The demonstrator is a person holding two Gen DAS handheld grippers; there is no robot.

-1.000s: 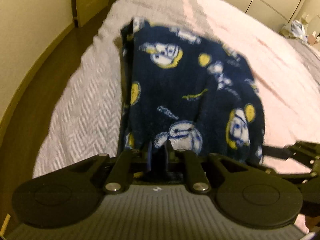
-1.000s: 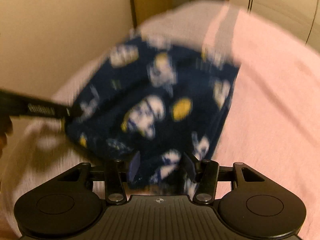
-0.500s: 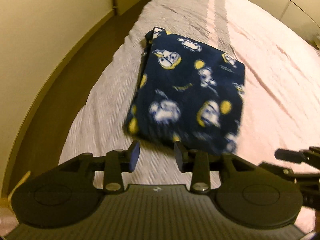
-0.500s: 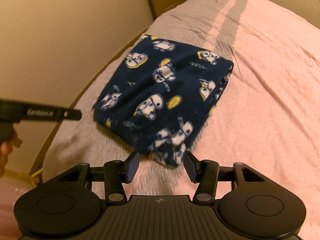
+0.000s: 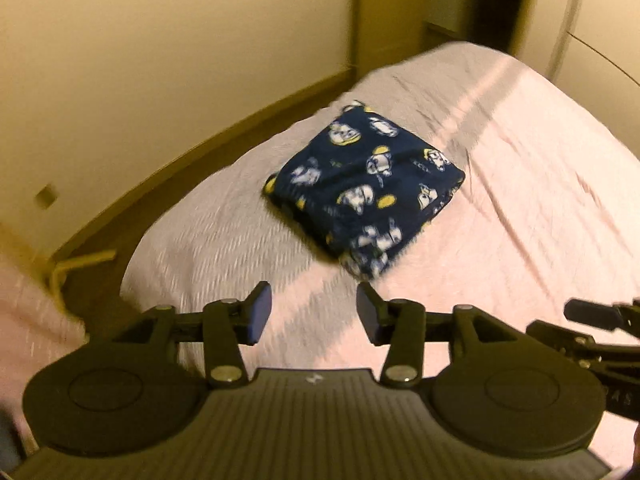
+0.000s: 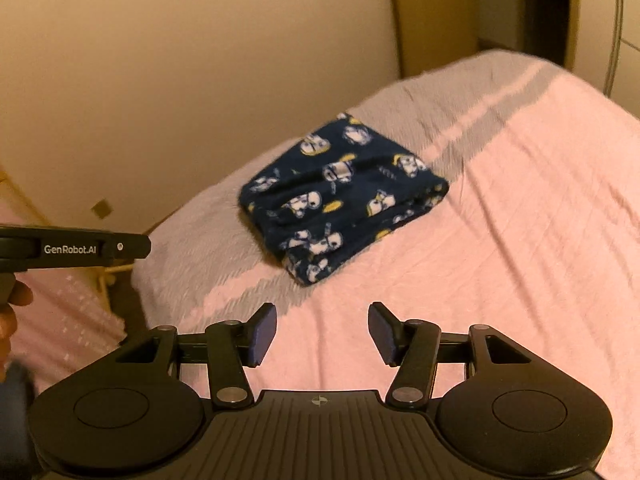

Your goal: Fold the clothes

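Observation:
A folded navy fleece garment [image 5: 362, 196] with a white and yellow cartoon print lies on the pink bed [image 5: 520, 184], near the bed's left edge; the right wrist view shows the same garment [image 6: 340, 200]. My left gripper [image 5: 313, 309] hangs well back from it above the bedspread, its jaws opening with nothing between them. My right gripper [image 6: 322, 332] is likewise raised and apart from the garment, jaws opening and empty. The left gripper's body [image 6: 76, 247], held by a hand [image 6: 12, 312], shows at the left of the right wrist view.
A beige wall [image 5: 160, 60] and a strip of wooden floor [image 5: 100, 276] run along the bed's left side. Pale wardrobe doors [image 5: 592, 40] stand beyond the bed's far end. A pink patterned sleeve [image 6: 68, 312] shows low on the left.
Both grippers let go of the garment, which now lies folded on the bed. Both pulled back and up from it, and the left jaws spread from shut to open.

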